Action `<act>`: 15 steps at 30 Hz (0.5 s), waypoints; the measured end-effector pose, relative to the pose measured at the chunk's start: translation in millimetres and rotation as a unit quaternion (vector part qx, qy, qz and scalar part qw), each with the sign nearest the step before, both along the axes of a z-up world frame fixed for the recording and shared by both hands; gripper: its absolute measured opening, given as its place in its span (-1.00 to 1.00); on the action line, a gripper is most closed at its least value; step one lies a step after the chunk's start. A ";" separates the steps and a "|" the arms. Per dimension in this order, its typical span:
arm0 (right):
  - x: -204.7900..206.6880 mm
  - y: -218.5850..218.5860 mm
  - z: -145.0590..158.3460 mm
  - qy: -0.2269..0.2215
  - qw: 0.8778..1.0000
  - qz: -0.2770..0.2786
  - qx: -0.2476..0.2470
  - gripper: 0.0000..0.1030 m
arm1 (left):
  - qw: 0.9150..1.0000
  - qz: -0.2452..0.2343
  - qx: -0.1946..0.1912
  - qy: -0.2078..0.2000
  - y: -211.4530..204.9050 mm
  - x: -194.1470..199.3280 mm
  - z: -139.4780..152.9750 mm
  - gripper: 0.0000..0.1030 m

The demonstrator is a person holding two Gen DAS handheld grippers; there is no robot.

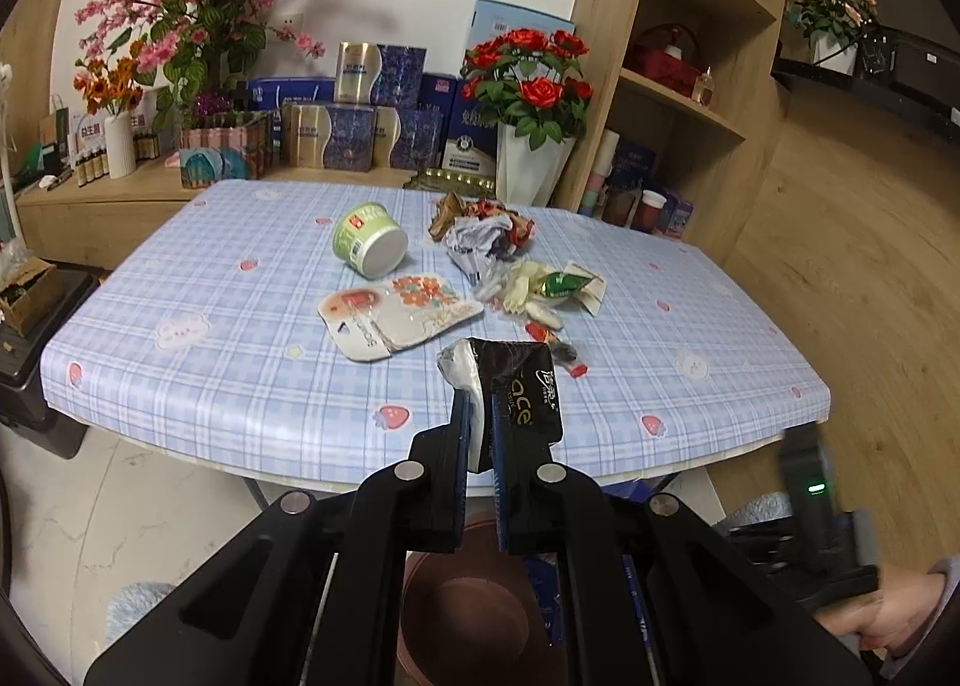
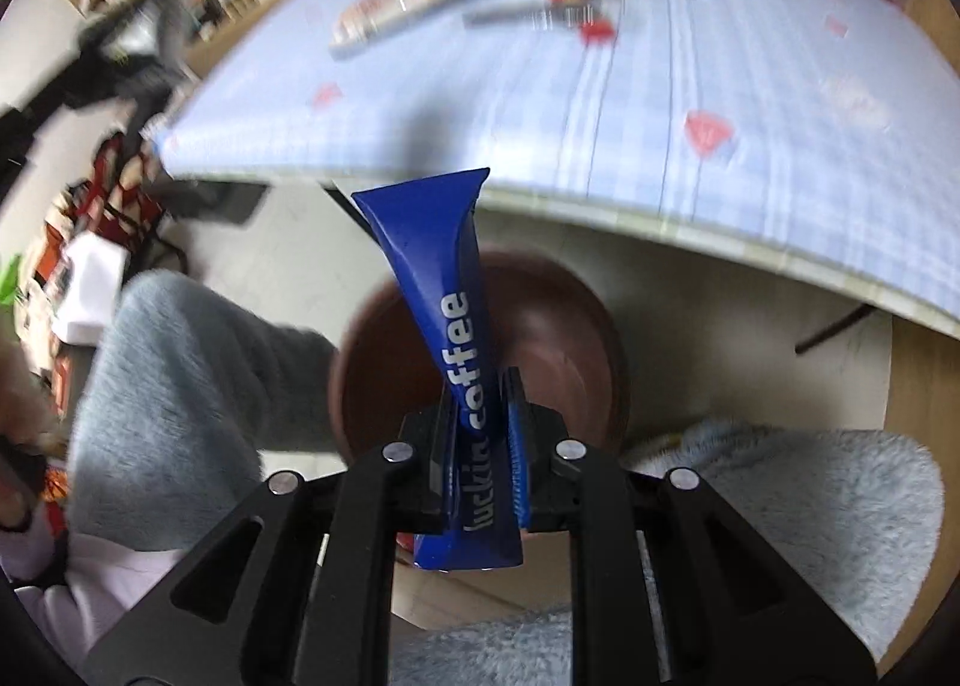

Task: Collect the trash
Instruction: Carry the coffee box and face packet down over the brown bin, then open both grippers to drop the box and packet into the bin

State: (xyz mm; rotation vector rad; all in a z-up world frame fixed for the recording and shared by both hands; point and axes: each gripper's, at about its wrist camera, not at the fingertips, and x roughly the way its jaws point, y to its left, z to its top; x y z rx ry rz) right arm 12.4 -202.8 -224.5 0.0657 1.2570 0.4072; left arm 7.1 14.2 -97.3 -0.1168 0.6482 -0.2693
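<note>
My left gripper [image 1: 478,395] is shut on a black and silver wrapper [image 1: 517,380], held above the near edge of the table [image 1: 252,386], over the brown bin [image 1: 468,620]. My right gripper [image 2: 480,386] is shut on a blue luckin coffee packet [image 2: 441,266], held over the brown bin [image 2: 558,326] below the table edge. On the table lie a green cup [image 1: 369,239] on its side, a flat blister card [image 1: 396,314], crumpled paper and wrappers [image 1: 483,233], a green packet with pale gloves [image 1: 549,287] and small red scraps [image 1: 576,368].
Flower vases [image 1: 531,146], gift boxes [image 1: 360,110] and a shelf unit [image 1: 678,62] stand behind the table. My grey fleece sleeves [image 2: 192,362] flank the bin. The right wrist view is motion-blurred.
</note>
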 end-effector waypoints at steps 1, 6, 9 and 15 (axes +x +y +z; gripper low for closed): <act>2.6 2.3 -7.5 0.008 1.000 0.001 -0.006 -0.67 | 1.000 -0.002 0.002 0.002 -0.8 0.5 -3.5 -0.86; 19.8 15.0 -51.0 0.065 0.997 0.011 -0.032 -0.66 | 1.000 -0.005 0.002 0.020 -1.7 5.9 -20.4 -0.86; 21.0 20.1 -72.4 0.089 0.995 0.019 -0.042 -0.66 | 1.000 -0.004 0.003 0.026 -0.1 9.2 -26.9 -0.86; 31.0 13.1 -80.0 0.099 0.994 -0.002 -0.039 0.00 | 0.999 -0.004 0.006 0.038 -0.9 13.8 -38.1 -0.86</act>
